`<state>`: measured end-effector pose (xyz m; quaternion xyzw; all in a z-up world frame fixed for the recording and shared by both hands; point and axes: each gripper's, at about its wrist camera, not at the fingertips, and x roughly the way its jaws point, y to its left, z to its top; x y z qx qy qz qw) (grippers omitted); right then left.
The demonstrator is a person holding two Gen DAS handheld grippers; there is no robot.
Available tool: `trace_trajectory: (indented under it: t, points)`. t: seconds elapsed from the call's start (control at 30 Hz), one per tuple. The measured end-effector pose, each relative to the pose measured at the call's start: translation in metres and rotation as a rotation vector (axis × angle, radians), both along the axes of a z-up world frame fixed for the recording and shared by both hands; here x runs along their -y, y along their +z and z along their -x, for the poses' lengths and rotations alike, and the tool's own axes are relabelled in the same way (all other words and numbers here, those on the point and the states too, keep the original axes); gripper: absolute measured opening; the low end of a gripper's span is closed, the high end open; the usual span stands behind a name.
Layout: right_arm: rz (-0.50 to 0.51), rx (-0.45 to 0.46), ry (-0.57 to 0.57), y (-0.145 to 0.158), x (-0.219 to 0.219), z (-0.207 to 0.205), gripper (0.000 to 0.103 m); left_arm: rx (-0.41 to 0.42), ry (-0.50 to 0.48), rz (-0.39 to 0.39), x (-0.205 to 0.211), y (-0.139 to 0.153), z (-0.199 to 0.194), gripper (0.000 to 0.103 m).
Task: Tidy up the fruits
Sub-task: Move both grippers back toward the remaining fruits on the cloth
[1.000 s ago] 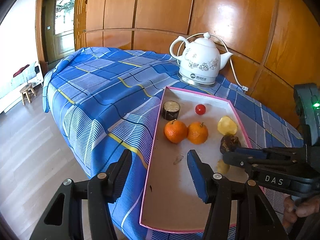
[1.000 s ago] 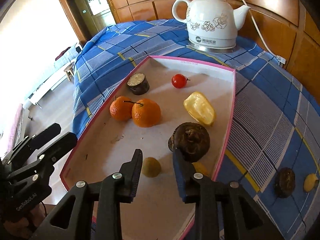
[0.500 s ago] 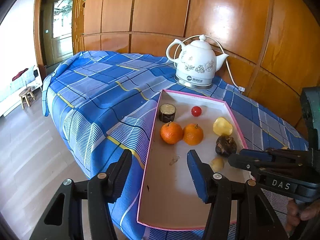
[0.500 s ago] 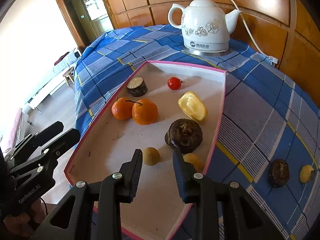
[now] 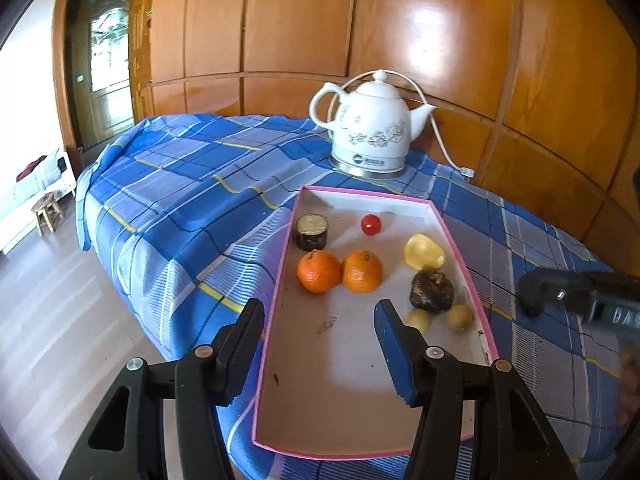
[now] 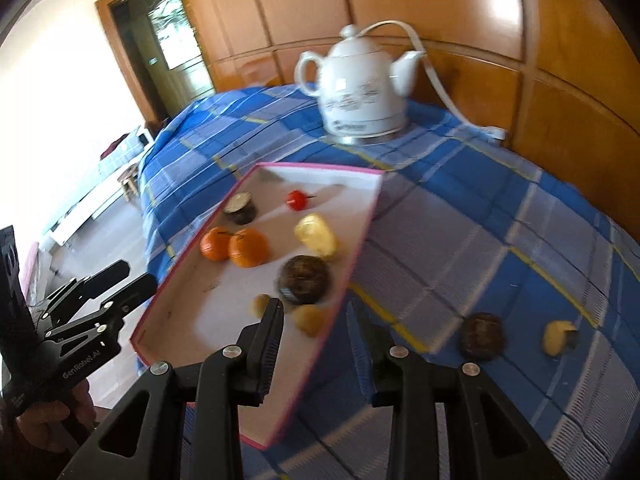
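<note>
A pink-rimmed white tray (image 5: 280, 264) (image 6: 360, 236) lies on the blue plaid cloth. It holds two oranges (image 5: 319, 271) (image 6: 248, 247), a red cherry tomato (image 5: 371, 224), a dark round slice (image 5: 311, 232), a yellow piece (image 5: 424, 251), a dark brown lump (image 5: 432, 291) (image 6: 306, 274) and two small yellowish fruits (image 5: 460, 317). A second dark lump (image 6: 482, 336) and a small yellow fruit (image 6: 558, 337) lie on the cloth right of the tray. My left gripper (image 5: 320, 316) is open and empty over the tray's near half. My right gripper (image 6: 316, 312) is open and empty above the tray's right rim.
A white ceramic kettle (image 5: 372, 128) (image 6: 362, 92) with a cord stands behind the tray against the wood-panelled wall (image 5: 440, 32). The table's left edge drops to a pale floor with a small stool (image 5: 47, 210).
Both grippers have pulled back and up from the tray. The right gripper has swung to the right, bringing the two fruits on the cloth further into view. Nothing was picked up.
</note>
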<state>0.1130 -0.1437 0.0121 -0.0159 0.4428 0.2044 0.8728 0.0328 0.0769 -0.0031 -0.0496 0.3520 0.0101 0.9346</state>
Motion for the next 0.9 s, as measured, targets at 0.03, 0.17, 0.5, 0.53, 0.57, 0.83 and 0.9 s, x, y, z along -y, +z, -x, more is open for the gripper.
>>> trace_trajectory:
  t: [0.03, 0.17, 0.5, 0.53, 0.57, 0.83, 0.9]
  points:
    - [-0.001, 0.000, -0.017, 0.001, 0.010, -0.001, 0.033, 0.001, -0.008, -0.002, 0.002, 0.001, 0.000, 0.058]
    - [0.023, -0.003, -0.095, 0.005, 0.051, -0.005, 0.034, 0.011, -0.075, -0.025, 0.020, 0.008, -0.002, 0.059]
    - [0.044, -0.040, -0.359, -0.002, 0.173, -0.014, 0.034, 0.021, -0.326, -0.056, 0.087, 0.028, -0.013, 0.060]
    - [0.042, -0.049, -0.395, -0.006, 0.187, -0.015, 0.034, 0.010, -0.362, -0.057, 0.097, 0.028, -0.015, 0.060]
    - [0.038, -0.054, -0.420, -0.009, 0.197, -0.014, 0.034, 0.000, -0.393, -0.060, 0.106, 0.027, -0.017, 0.060]
    - [-0.120, -0.119, -0.601, -0.025, 0.251, -0.013, 0.034, -0.115, -0.565, -0.066, 0.184, 0.007, -0.047, 0.067]
    - [-0.118, -0.118, -0.604, -0.023, 0.251, -0.013, 0.034, -0.135, -0.589, -0.072, 0.200, -0.001, -0.055, 0.071]
